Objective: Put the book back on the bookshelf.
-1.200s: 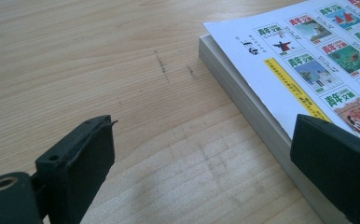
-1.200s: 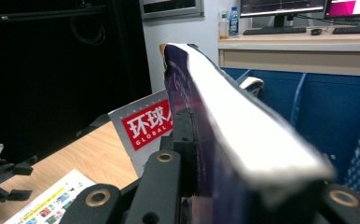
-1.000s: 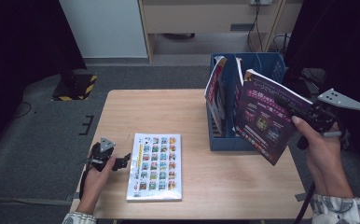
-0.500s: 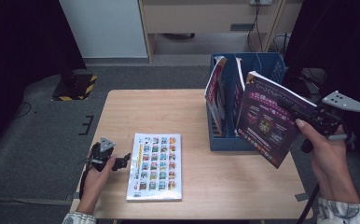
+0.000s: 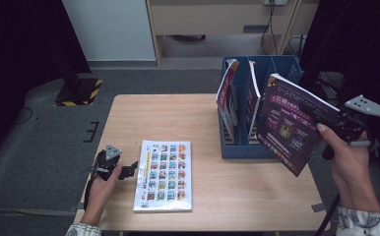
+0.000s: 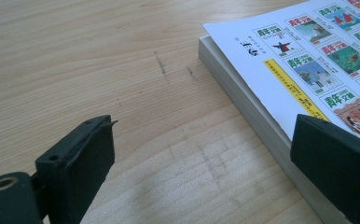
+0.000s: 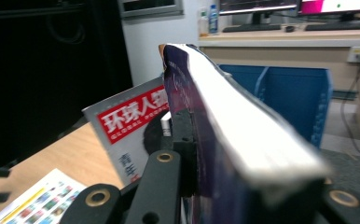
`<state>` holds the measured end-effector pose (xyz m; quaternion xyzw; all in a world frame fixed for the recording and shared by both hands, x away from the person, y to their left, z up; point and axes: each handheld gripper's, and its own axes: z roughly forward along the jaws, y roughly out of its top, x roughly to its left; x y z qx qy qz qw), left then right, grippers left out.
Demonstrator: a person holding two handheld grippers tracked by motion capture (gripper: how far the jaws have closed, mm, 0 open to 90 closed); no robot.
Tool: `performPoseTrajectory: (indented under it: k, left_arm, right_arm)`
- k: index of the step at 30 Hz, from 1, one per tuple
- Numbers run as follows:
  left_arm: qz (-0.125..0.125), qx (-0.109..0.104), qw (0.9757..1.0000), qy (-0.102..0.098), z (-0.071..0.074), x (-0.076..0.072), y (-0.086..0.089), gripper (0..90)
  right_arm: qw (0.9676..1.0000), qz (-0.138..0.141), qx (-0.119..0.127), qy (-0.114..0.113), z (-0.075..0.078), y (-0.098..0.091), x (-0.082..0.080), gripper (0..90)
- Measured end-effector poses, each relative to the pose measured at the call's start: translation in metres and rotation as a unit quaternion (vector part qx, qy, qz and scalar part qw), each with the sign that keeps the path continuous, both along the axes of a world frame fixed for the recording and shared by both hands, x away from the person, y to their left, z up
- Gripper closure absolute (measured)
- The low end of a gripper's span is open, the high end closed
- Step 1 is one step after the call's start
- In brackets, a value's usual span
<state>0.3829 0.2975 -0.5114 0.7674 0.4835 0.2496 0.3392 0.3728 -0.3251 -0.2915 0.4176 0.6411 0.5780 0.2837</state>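
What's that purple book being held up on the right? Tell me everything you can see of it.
The purple book is a thick, glossy softcover; its dark cover carries pink lettering and small pictures, its page block is white. It hangs tilted in the air, clamped near one edge by the right claw, in front of the blue file box at the table's right side. It touches nothing else.

Four magazines (image 5: 290, 123), one blue file rack (image 5: 242, 147), two claws (image 5: 129, 170).

Purple magazine's (image 7: 243, 140) near edge blurred, hiding the right claw's (image 7: 201, 154) far side.
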Motion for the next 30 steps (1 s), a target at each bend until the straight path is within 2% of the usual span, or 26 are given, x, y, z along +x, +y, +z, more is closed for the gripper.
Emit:
performPoseTrajectory:
  k: [8, 13, 14, 15, 22, 30]
  left_arm:
    - [0.000, -0.001, 1.0000, -0.002, 0.001, 0.000, 0.000, 6.0]
    - [-0.003, 0.002, 1.0000, -0.001, 0.000, 0.000, -0.001, 6.0]
    - [-0.003, 0.002, 1.0000, -0.001, 0.000, 0.000, -0.001, 6.0]
    - [-0.004, 0.002, 1.0000, -0.002, 0.000, 0.000, -0.002, 6.0]
    - [-0.004, 0.003, 1.0000, -0.002, 0.000, 0.000, -0.001, 6.0]
    - [-0.005, 0.003, 1.0000, -0.002, 0.000, 0.000, -0.001, 6.0]
  right_arm:
    - [0.9993, -0.037, -0.001, -0.007, 0.000, 0.006, 0.017, 83.5]
    - [0.9979, -0.062, -0.016, -0.010, -0.002, 0.019, 0.037, 83.5]
    - [0.9979, -0.062, -0.016, -0.010, -0.002, 0.019, 0.037, 83.5]
    - [0.9975, -0.068, -0.013, -0.009, -0.003, 0.023, 0.045, 83.5]
    - [0.9962, -0.085, -0.015, -0.011, -0.007, 0.034, 0.069, 83.5]
    - [0.9958, -0.092, -0.001, -0.007, -0.014, 0.039, 0.087, 83.5]
